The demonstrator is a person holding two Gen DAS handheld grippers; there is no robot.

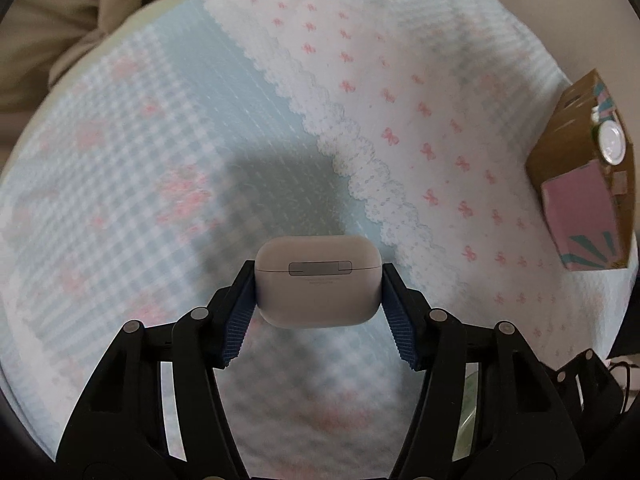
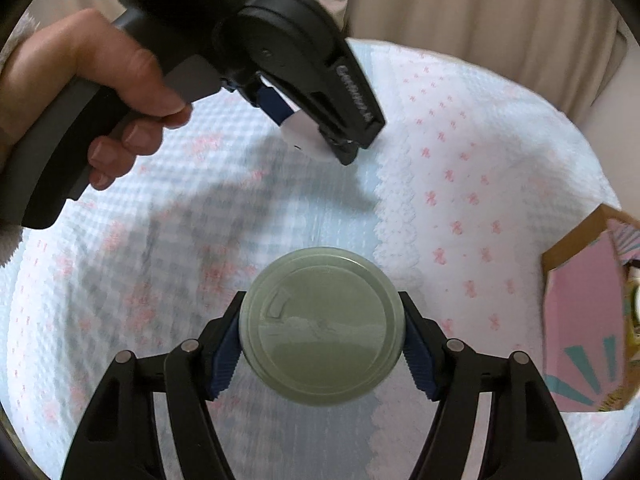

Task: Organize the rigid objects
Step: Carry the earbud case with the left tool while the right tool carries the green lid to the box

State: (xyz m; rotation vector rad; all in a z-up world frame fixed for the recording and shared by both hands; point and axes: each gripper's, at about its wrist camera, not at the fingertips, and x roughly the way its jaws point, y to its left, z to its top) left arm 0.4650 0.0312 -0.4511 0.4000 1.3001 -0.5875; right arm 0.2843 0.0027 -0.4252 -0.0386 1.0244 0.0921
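Pastel bedspread (image 1: 132, 168) with pink bows lies under both tools. Left gripper (image 1: 318, 286) is clamped on a white earbud case (image 1: 317, 284); right gripper (image 2: 322, 330) squeezes a round green tin (image 2: 321, 326). Both hang clear of the cloth. Keep each grip firm and level, then carry toward the cardboard box (image 1: 582, 184) at the right, lowering one at a time.

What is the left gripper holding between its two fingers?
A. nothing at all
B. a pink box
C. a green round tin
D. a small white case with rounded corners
D: the left gripper has its blue pads pressed on both sides of a small white case, lifted off the cloth; the green round tin is in the right gripper instead.
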